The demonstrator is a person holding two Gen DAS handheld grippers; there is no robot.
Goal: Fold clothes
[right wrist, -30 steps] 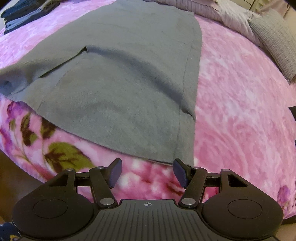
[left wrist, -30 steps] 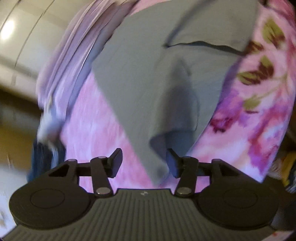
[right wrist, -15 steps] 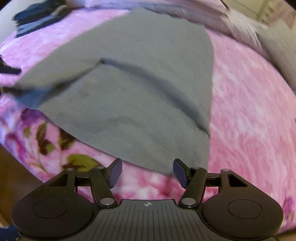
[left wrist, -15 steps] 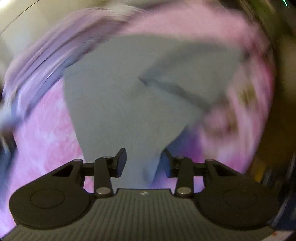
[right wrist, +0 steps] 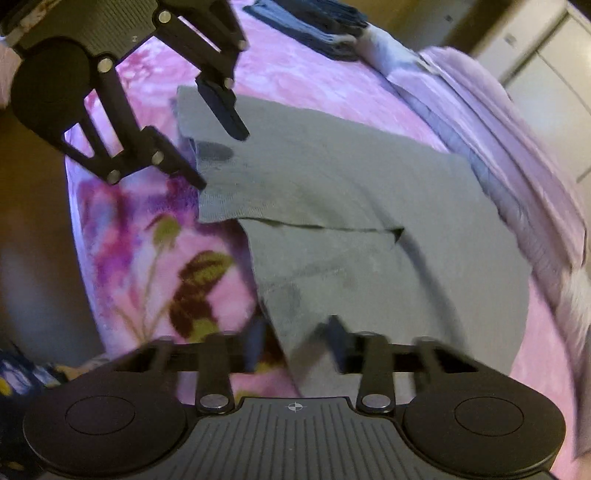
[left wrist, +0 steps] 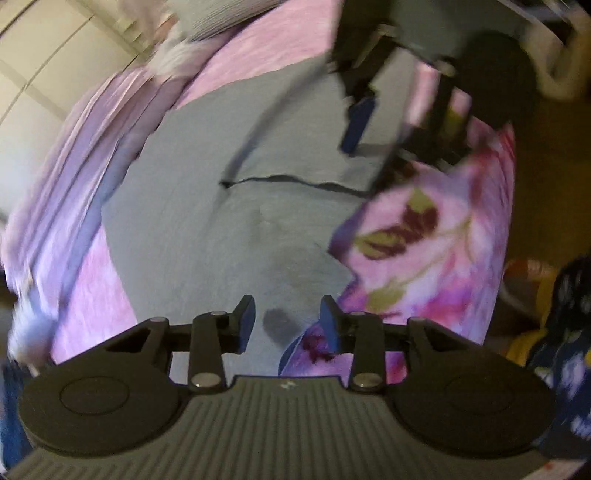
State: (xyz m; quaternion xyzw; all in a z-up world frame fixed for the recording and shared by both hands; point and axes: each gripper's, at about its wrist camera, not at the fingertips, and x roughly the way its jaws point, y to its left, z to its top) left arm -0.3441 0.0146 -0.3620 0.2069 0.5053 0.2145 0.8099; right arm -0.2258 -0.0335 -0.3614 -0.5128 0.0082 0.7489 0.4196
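Two hand-held black two-finger grippers worked opposite corners of a flat grey knit garment spread on a pink floral bedspread, its near edge close to the side of the bed. The right gripper, blurred in its own view, had just been closing, its jaws drawn in around the garment's near corner with cloth between them; whether the pads already pinched the fabric could not be told. The left gripper stood part-way open over the other near corner, one finger above the cloth and the other at its edge, and a firm hold did not show there either. A stack of dark folded clothes lay at the far end of the bed, beside a rumpled lilac striped sheet. The step appeared to be the taking of both corners ahead of a fold. The next move probably called for secure pinches at both corners, then an even lift and carry across the garment so that the edges met.
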